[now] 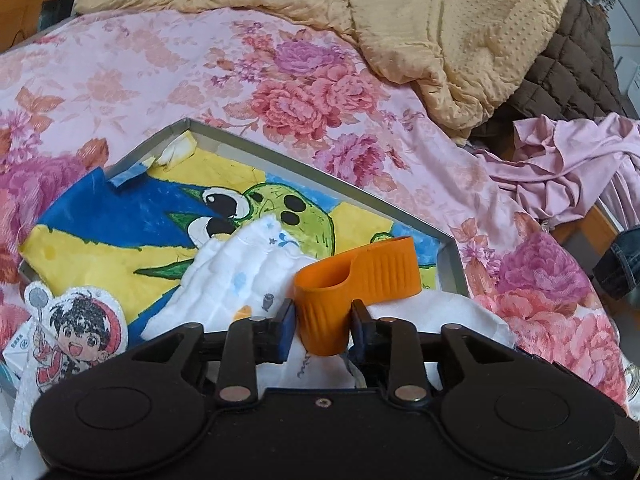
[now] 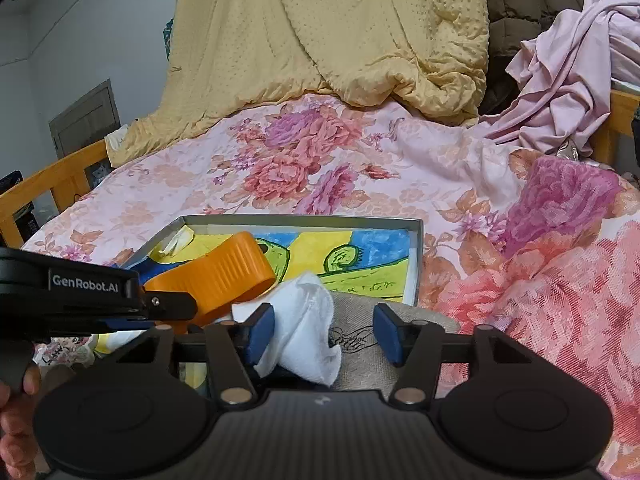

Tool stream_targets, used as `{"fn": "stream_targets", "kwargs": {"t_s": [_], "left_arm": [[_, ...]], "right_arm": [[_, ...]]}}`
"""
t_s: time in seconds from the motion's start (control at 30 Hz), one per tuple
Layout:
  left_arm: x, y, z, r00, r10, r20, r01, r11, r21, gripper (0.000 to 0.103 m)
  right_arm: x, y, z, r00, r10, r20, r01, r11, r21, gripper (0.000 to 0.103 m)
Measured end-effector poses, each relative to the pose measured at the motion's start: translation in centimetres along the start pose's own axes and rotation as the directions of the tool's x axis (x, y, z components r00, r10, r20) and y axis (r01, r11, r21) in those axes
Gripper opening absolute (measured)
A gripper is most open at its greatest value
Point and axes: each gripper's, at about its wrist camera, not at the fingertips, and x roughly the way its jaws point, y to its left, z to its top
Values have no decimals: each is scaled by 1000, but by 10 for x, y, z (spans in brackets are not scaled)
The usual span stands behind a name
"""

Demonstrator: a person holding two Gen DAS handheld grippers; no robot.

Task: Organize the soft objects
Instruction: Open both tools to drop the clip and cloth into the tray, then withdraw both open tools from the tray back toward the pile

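Orange silicone piece (image 1: 352, 280): clamped in my left hand-held gripper (image 1: 322, 322), pads pressed on both sides of its cup-shaped end. Ribbed flat tail runs out toward 1 o'clock from the pads, so long axis is roughly along the fingers, tilted right. It hangs over the near edge of the metal tray (image 1: 320, 178), which sits on the bed's floral sheet (image 1: 132, 76).

White cloth (image 2: 308, 320): bunched, lying between the pads of my right hand-held gripper (image 2: 324, 334). That one is wide open; left pad is touching or just beside the cloth, right pad well apart from it. Cloth peaks toward 12 o'clock, no clear long axis.

Tray is lined with a cartoon-print towel (image 1: 120, 232); a second white printed cloth (image 1: 236, 276) lies on it at 11 o'clock from the left pads. Grey fabric (image 2: 360, 320) under the right gripper.

Judgement: the right gripper is nearer the white cloth and is already straddling it, so closing there is the next move. Risk: pinching only a fold and dragging the grey fabric along.
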Motion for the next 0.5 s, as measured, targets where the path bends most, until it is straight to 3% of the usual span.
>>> {"fn": "stream_targets", "kwargs": {"t_s": [0.1,0.2,0.33,0.5], "left_arm": [[-3,1,0,1000,2,0,-2,1000,-6,34],[-8,2,-1,1000,11,7,-11,1000,-3,44],[-19,5,-4,999,24,41,-24,1000,-5,60],[-37,8,-4,996,52,75,-52,999,3,70]], "right_arm": [[-2,-1,1,1000,1,7,-1,1000,6,73],[-6,-1,3,1000,-9,21,9,1000,13,80],[-15,0,6,998,-18,57,17,1000,15,85],[-25,1,11,996,-13,90,11,1000,19,90]]}}
